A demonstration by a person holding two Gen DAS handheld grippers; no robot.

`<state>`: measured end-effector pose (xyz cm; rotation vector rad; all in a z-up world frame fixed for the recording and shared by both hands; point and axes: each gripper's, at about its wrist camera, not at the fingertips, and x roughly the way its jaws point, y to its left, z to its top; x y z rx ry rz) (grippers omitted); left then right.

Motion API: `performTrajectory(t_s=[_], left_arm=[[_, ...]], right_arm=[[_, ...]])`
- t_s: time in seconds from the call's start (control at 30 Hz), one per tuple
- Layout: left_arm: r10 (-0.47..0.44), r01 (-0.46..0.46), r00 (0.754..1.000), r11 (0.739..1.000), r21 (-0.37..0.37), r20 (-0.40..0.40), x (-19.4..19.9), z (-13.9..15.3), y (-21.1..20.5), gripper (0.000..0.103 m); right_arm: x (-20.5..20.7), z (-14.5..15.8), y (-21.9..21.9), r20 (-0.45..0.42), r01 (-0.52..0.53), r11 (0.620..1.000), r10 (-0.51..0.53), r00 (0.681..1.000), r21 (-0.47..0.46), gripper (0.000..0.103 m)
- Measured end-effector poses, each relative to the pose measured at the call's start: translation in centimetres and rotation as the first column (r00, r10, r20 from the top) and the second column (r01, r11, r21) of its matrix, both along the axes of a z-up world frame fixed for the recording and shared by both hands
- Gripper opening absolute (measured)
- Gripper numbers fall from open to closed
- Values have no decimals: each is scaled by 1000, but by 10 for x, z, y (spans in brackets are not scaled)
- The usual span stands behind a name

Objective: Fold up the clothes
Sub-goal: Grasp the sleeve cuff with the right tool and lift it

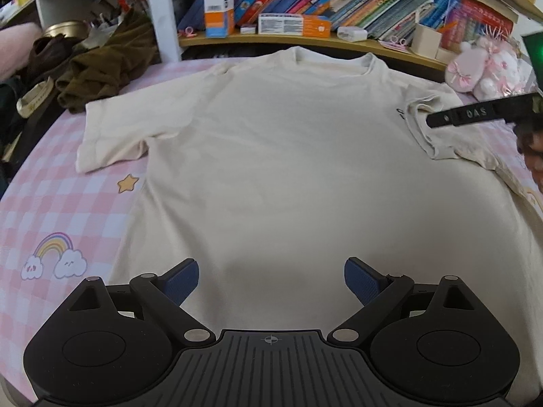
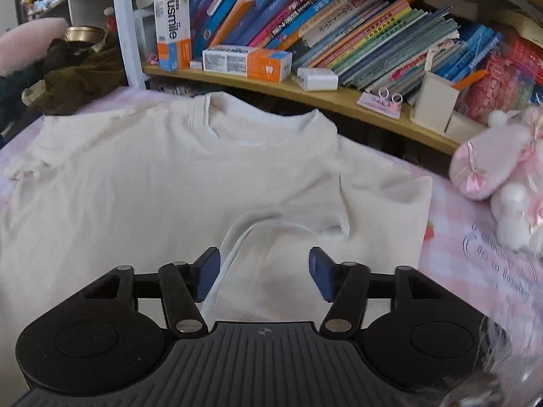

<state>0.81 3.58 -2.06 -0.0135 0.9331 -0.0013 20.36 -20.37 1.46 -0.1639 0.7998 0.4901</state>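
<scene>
Both grippers matched: left gripper (image 1: 271, 283) and right gripper (image 2: 264, 273) had black linkage arms, silver pivot screws, round black hubs, a ribbed grey base with a crosshair mark, and blue textured pads (image 1: 360, 281). One finger read "OAS", probably partial.

My left claw (image 1: 270, 283) hangs wide open over the cream t-shirt (image 1: 271, 156), spread flat on the pink checked bed (image 1: 51, 203); right claw (image 1: 458, 117) over the far sleeve.

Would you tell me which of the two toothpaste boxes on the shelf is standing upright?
The taller box at the left end stands upright; the other box lies flat on its side beside it.
</scene>
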Motion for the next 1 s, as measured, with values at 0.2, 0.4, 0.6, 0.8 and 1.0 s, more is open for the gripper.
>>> performTrajectory(t_s=[0.2,0.4,0.6,0.8,1.0], left_arm=[[7,-7,1000,1000,-20,-13,0,-4,8,95],[-15,15,1000,1000,9,-5,-3,-3,7,95],[-50,50,999,998,49,7,-7,2,4,95],[-79,78,997,995,64,17,-7,4,1,95],[-90,89,996,995,38,19,-1,2,-1,95]], right_arm=[[7,16,-26,-36,110,987,-107,994,119,56],[61,-4,-38,-224,318,922,-269,937,219,62],[96,-13,-11,-255,386,848,-308,917,364,64],[58,0,37,-104,57,910,-15,994,411,64],[-13,-15,20,-17,37,978,-34,999,206,64]])
